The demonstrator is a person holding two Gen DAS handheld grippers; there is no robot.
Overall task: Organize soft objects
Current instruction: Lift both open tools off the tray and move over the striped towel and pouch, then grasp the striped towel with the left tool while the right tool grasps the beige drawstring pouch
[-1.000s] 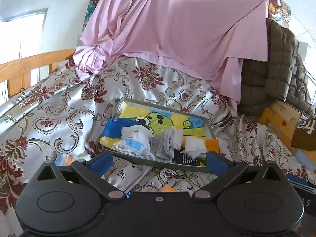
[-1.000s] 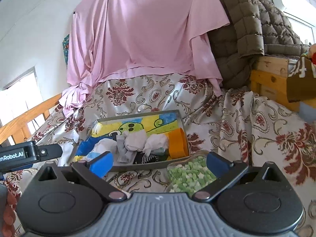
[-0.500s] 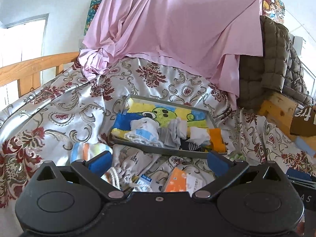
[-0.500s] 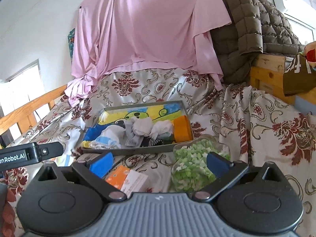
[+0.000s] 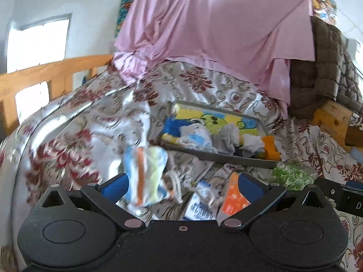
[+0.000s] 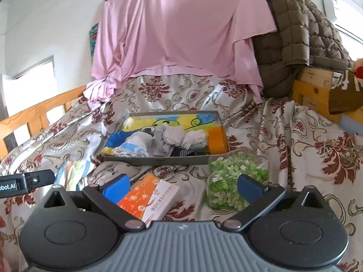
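Observation:
A grey tray (image 5: 226,157) (image 6: 158,159) with a cartoon lining sits on the bed and holds several rolled socks and small cloths (image 6: 172,136). A striped blue, orange and yellow cloth (image 5: 144,174) (image 6: 72,174) lies on the bedspread left of the tray, just ahead of my left gripper (image 5: 181,183), which is open and empty. A white drawstring pouch (image 6: 115,170) lies beside it. My right gripper (image 6: 182,188) is open and empty, above an orange and white box (image 6: 149,198).
A clear bag of green pieces (image 6: 236,179) lies right of the box. A pink sheet (image 6: 179,27) and a brown quilted jacket (image 6: 295,27) hang behind the bed. Wooden rails (image 5: 45,77) run along the left, a wooden frame (image 6: 317,88) on the right.
Both grippers have pulled back from the tray. The left one also swung left, bringing the striped cloth, pouch and box into view. Both stay open.

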